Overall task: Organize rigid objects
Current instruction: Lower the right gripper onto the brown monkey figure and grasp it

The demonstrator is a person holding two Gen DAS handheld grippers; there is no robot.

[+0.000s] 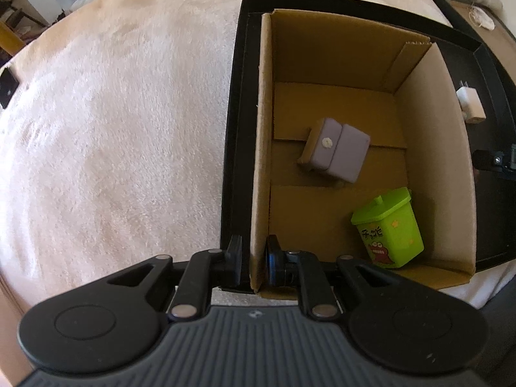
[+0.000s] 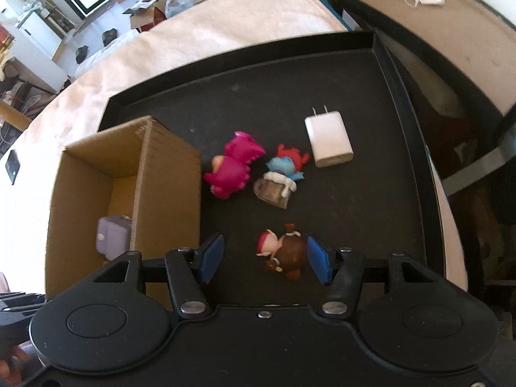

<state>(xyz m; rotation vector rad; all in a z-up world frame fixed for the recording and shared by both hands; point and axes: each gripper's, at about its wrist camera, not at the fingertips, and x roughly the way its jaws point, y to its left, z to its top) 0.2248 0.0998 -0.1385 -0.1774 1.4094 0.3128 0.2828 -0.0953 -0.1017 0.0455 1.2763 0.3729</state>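
Left gripper (image 1: 253, 266): jaws clenched on the near wall of the cardboard box (image 1: 260, 148), one finger outside the wall and one inside, at the lower middle of the left wrist view.
Right gripper (image 2: 265, 259): jaws released, standing apart at the lower middle of the right wrist view, with the brown figure (image 2: 283, 253) between them; the right finger is just beside it, and whether it touches cannot be told.
Cardboard box: open-topped, standing on the left part of the black tray (image 2: 354, 213).
Inside the box: a purple block (image 1: 335, 150) near the middle of the floor, a green toy bin (image 1: 388, 229) in the lower right corner.
Tray, right wrist view: a pink figure (image 2: 233, 166) just beside the box wall, a blue and red figure (image 2: 280, 174) to its right, a white charger (image 2: 329, 138) toward the upper right.
Under the tray: a pale fuzzy blanket (image 1: 113, 129).
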